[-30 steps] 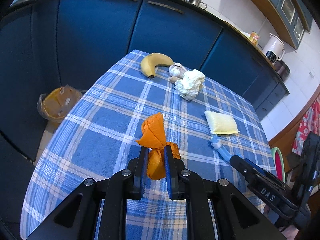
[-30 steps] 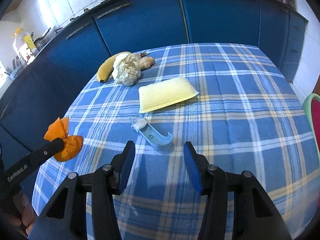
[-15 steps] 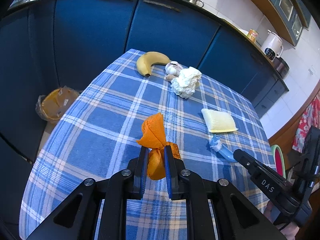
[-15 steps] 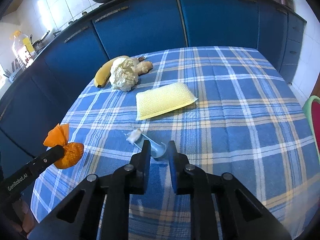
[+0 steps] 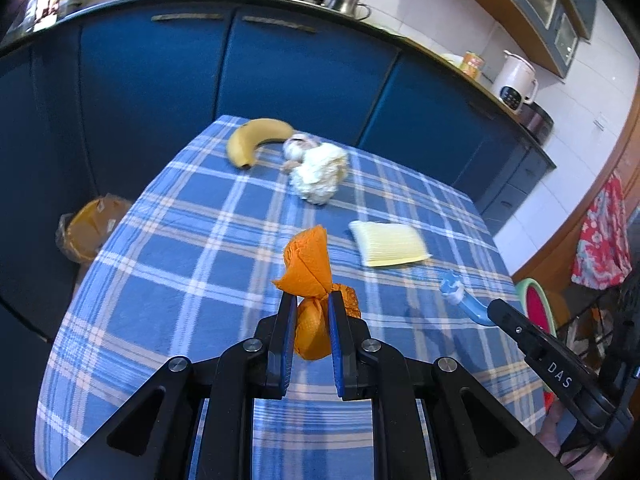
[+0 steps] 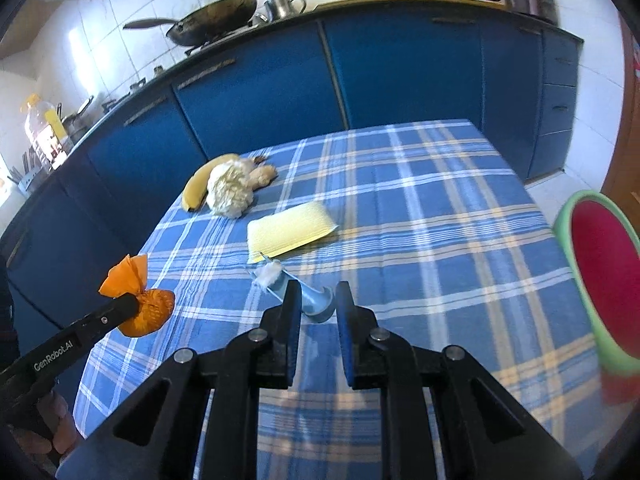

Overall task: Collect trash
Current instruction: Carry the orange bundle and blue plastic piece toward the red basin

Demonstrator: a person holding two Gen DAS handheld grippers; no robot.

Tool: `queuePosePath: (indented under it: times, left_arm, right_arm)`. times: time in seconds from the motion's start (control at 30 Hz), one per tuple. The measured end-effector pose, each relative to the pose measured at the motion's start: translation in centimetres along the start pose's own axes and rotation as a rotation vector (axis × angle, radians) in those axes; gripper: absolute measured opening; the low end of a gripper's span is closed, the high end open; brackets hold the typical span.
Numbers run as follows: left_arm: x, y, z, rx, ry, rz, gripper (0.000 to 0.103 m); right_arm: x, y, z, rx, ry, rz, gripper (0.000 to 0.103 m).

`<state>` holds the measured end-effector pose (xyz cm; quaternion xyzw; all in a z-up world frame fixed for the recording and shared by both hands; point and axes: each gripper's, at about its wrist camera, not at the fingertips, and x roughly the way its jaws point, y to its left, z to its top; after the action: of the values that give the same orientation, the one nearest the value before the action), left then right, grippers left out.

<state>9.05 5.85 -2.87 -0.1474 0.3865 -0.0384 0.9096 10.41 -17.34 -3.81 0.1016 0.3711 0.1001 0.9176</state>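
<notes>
My left gripper [image 5: 310, 300] is shut on a crumpled orange wrapper [image 5: 310, 276] and holds it above the blue checked tablecloth [image 5: 180, 248]; the wrapper also shows in the right wrist view [image 6: 140, 304]. My right gripper [image 6: 318, 300] is shut on a light blue plastic piece [image 6: 310, 300] with a white tuft at its far end, lifted off the cloth; the piece also shows in the left wrist view [image 5: 464, 300]. A crumpled white paper ball [image 5: 320, 174] lies at the far side of the table.
A banana [image 5: 256, 140], a garlic bulb [image 5: 298, 146] and a yellow sponge cloth [image 5: 386, 242] lie on the table. A bin lined with a plastic bag [image 5: 86, 232] stands on the floor at the left. A red and green tub [image 6: 600, 280] is at the right. Blue cabinets [image 6: 400, 80] stand behind.
My right gripper closed on the light blue piece and lifted it off the cloth. Both grippers rose and tilted up; the left kept hold of the orange wrapper.
</notes>
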Motion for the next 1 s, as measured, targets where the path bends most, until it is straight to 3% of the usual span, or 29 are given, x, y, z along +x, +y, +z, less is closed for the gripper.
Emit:
queuePosePath:
  times: [0.63, 1.0]
  left_arm:
    - [-1.0, -10.1, 0.8, 0.18, -0.011, -0.154, 0.015]
    - [0.7, -18.0, 0.1, 0.315, 0.043, -0.267, 0.015]
  right_arm:
    - [-8.4, -8.3, 0.0, 0.131, -0.139, -0.121, 0.02]
    - [-12.0, -14.1, -0.8, 0.232, -0.189, -0.217, 0.02]
